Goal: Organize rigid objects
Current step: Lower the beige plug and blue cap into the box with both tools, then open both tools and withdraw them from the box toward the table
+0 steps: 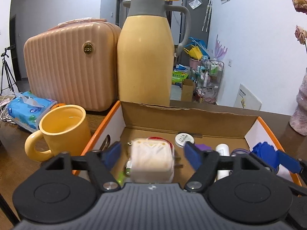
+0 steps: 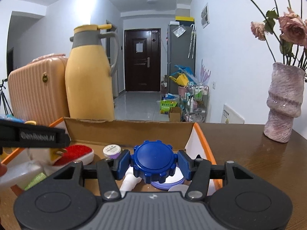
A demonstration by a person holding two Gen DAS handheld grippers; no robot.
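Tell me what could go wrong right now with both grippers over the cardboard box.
The left gripper stands open around the blurred white plug adapter, which may tumble onto items below. The right gripper clamps the blue ridged cap only by its edges, so it might slip. Both work inside the cardboard box close together and could collide.

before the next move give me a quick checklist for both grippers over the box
1. Left gripper open: ok, pads stand clear of the white plug.
2. Plug released over the box: ok, though blurred; landed or not, cannot tell.
3. Right gripper shut on the blue cap: ok, pads press both sides.
4. Cap over the box: ok, inside the walls.
5. Clear spot under the cap: not ok, a white tube and a round lid lie beneath.
6. Mug clear of the left gripper: ok, outside the box.
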